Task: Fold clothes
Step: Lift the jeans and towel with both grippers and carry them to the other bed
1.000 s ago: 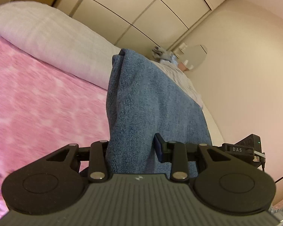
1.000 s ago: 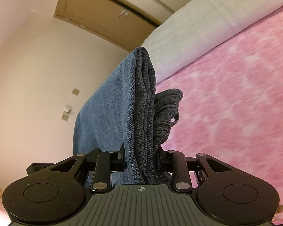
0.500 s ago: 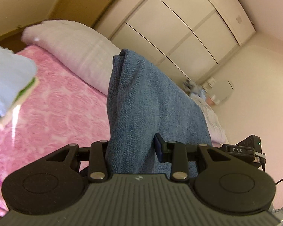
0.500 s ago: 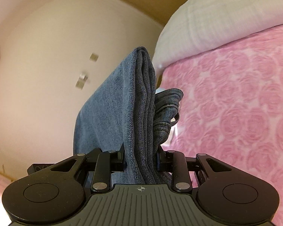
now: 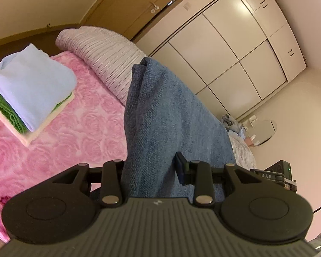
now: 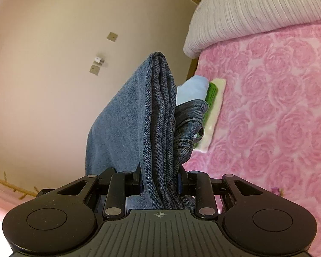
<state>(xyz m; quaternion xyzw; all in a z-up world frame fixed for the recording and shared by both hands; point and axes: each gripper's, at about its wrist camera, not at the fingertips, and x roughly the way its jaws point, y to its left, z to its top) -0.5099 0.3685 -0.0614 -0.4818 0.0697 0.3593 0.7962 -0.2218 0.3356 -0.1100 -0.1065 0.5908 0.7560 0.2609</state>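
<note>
1. Left wrist view, nearest item: left gripper [image 5: 148,169], black two-finger tool, jaws pinched on a thick fold of denim that fills the gap between them.
2. Folded jeans [image 5: 164,120], blue denim, several layers thick, rising from the left gripper and standing up ahead of it, clear of the bed; the cloth runs off to the right towards the other tool.
3. Bedspread [image 5: 79,137], pink with a rose pattern, lying below and to the left of the jeans.
4. Stack of folded clothes [image 5: 30,85], on the bedspread at left, well apart from the jeans: light blue piece on top, green piece under it, cream piece at the bottom.
5. Pillow [image 5: 102,64], pale with fine stripes, at the head of the bed beyond the stack.
6. Wardrobe [image 5: 235,49], cream panelled doors, along the far wall; a brown door [image 5: 126,8] to its left.
7. Right wrist view, nearest item: right gripper [image 6: 160,184], same make, jaws clamped on the layered edge of the folded jeans [image 6: 143,115]; a seamed denim edge with a loop bulges out on the right side.
8. Stack of folded clothes [image 6: 194,90], partly hidden behind the jeans, resting on the bedspread [image 6: 278,107] near its left edge.
9. Pillow [image 6: 256,8], top right, beyond the stack.
10. Plain wall [image 6: 64,53] at left, bearing small square plates.
</note>
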